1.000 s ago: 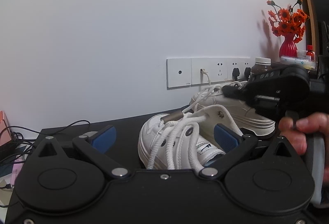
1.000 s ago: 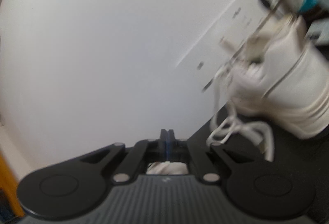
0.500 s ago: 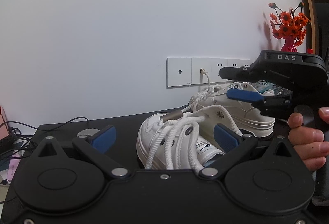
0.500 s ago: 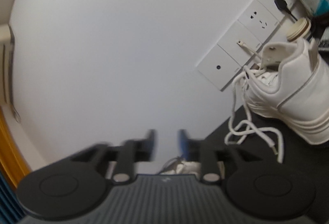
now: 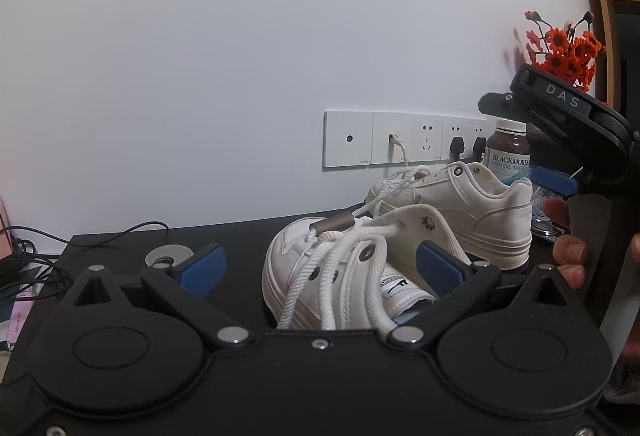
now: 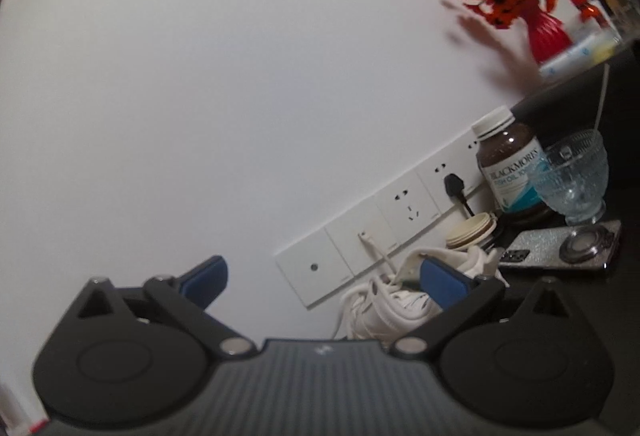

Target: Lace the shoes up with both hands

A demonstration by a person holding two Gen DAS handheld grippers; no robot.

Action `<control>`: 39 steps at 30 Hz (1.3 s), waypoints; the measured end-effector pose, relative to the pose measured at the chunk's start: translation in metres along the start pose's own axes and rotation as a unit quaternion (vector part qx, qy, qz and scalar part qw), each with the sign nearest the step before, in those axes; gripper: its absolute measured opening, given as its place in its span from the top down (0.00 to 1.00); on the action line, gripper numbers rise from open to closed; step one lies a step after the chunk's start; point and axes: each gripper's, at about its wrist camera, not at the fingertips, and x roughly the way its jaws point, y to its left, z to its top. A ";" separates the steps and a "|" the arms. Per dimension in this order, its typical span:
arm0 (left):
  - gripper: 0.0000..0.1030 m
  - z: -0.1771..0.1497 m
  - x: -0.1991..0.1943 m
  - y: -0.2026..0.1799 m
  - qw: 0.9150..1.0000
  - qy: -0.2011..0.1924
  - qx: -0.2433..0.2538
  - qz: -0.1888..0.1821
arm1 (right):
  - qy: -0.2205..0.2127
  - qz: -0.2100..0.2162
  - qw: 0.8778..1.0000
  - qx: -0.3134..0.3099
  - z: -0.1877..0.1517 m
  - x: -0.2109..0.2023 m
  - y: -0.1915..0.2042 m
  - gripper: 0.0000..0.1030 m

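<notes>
My right tool has let go and lifted away, spread wide like my left tool (both empty), leaving the lace loose on the near shoe at lower centre.

My right gripper is spreading wide, having been pinched shut on a lace a second ago and only part open half a second back. It is also rising and swinging away from the near shoe, so the fish oil bottle, glass goblet and phone are coming into its view.
</notes>
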 end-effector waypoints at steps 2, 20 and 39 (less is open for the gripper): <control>0.00 0.000 0.000 0.001 1.000 0.000 -0.002 -0.001 | 0.009 -0.003 1.000 0.019 -0.003 0.007 0.001 0.00; 0.00 -0.001 0.001 0.002 1.000 0.002 -0.014 -0.005 | 0.112 0.046 0.991 -0.052 -0.025 0.009 0.014 0.01; 0.00 0.000 0.004 0.007 1.000 0.006 -0.024 -0.012 | 0.185 0.017 0.975 -0.121 -0.043 0.021 0.025 0.01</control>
